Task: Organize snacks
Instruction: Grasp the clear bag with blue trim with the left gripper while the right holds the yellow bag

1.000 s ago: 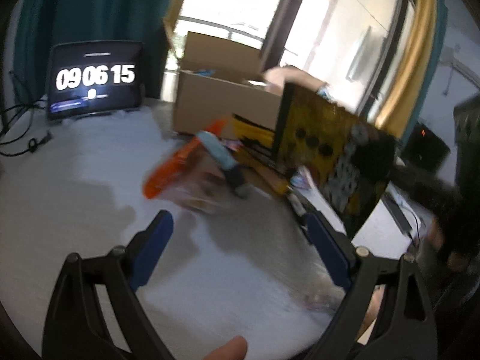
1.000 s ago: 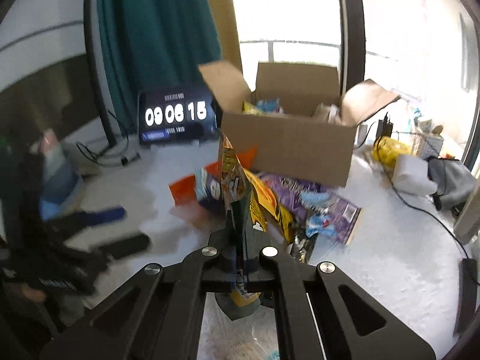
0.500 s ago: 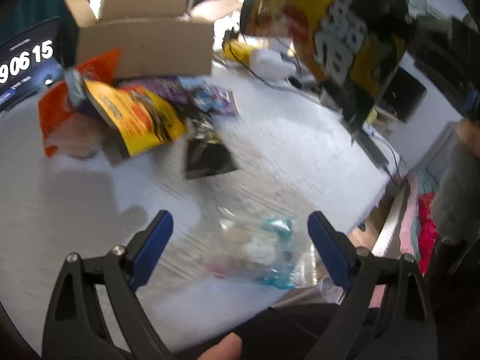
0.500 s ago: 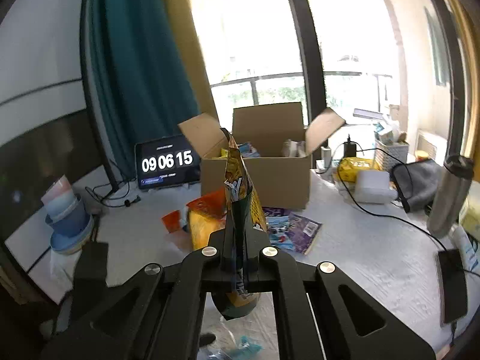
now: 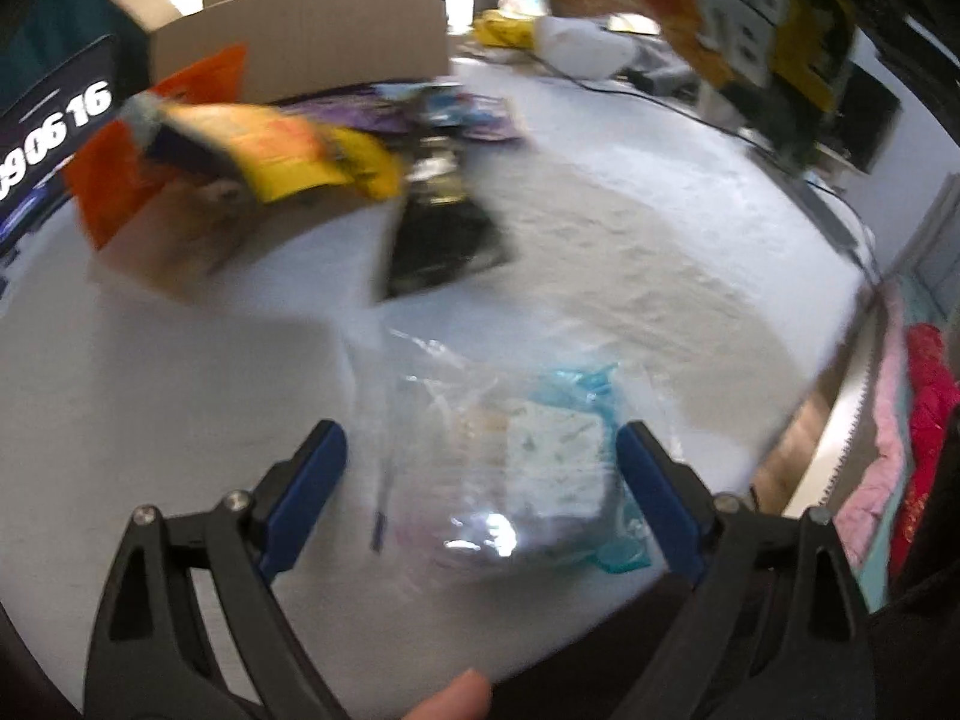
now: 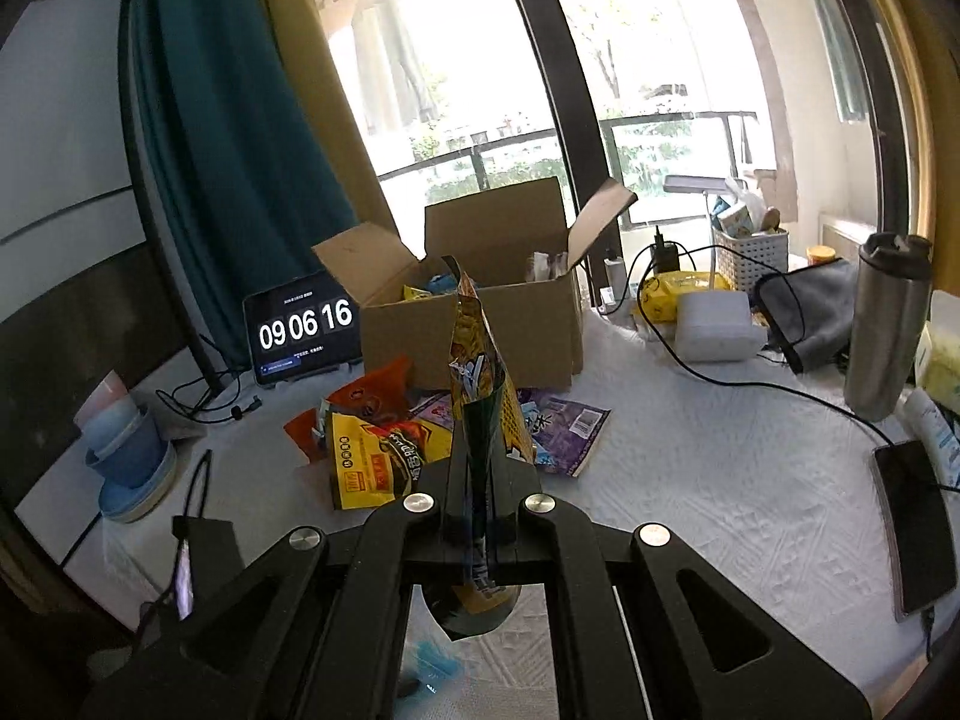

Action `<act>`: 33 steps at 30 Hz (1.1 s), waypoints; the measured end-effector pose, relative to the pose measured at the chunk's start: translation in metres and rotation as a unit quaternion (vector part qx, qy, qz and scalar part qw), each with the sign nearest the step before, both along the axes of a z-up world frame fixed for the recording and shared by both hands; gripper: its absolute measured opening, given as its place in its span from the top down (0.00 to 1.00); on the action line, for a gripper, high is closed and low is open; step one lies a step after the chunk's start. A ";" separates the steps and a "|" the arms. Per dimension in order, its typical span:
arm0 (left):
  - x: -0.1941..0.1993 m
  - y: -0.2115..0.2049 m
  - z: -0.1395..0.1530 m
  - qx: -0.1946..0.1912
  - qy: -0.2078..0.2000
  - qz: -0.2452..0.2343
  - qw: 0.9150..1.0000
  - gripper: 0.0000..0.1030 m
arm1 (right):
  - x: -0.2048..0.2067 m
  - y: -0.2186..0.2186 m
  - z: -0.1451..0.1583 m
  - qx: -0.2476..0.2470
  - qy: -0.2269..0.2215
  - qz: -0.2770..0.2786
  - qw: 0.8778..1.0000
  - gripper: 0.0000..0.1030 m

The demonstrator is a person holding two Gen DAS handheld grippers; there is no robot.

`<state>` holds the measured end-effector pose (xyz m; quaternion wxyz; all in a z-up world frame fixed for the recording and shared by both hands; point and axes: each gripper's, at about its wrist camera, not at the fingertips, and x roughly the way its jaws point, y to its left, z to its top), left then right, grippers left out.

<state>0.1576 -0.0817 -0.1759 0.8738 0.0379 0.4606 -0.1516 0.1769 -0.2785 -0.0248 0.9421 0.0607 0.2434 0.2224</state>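
Observation:
My right gripper is shut on a yellow snack bag, held edge-on high above the table; the bag also shows at the top right of the left wrist view. My left gripper is open, its blue pads either side of a clear bag with teal and white contents lying near the table's front edge. An open cardboard box with snacks inside stands at the back. A pile of yellow, orange and purple snack bags lies in front of it.
A clock tablet stands left of the box. Stacked bowls sit at the far left. A steel flask, grey cloth, cables and a phone are on the right. A black packet lies mid-table.
My left gripper has swung right and down onto the clear bag near the front edge. My right gripper has risen with the yellow bag, away from the pile.

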 end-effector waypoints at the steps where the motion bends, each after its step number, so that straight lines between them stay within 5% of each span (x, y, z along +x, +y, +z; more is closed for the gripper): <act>1: -0.001 0.011 0.001 0.003 0.000 0.011 1.000 0.10 | 0.001 0.000 -0.001 0.001 0.001 0.001 1.000 0.97; 12: -0.013 0.120 0.009 0.024 -0.014 0.146 0.989 0.10 | 0.018 0.018 -0.014 0.004 0.018 0.020 1.000 0.97; 23: -0.005 0.122 0.001 0.006 -0.008 0.161 0.987 0.09 | 0.025 0.022 -0.020 0.003 0.028 0.019 0.999 0.97; 28: -0.009 0.111 0.005 -0.008 -0.005 0.142 0.990 0.32 | 0.029 0.021 -0.021 0.005 0.031 0.016 0.999 0.97; 33: -0.007 0.101 0.008 -0.020 -0.008 0.126 0.992 0.37 | 0.033 0.023 -0.019 0.007 0.029 0.016 0.999 0.97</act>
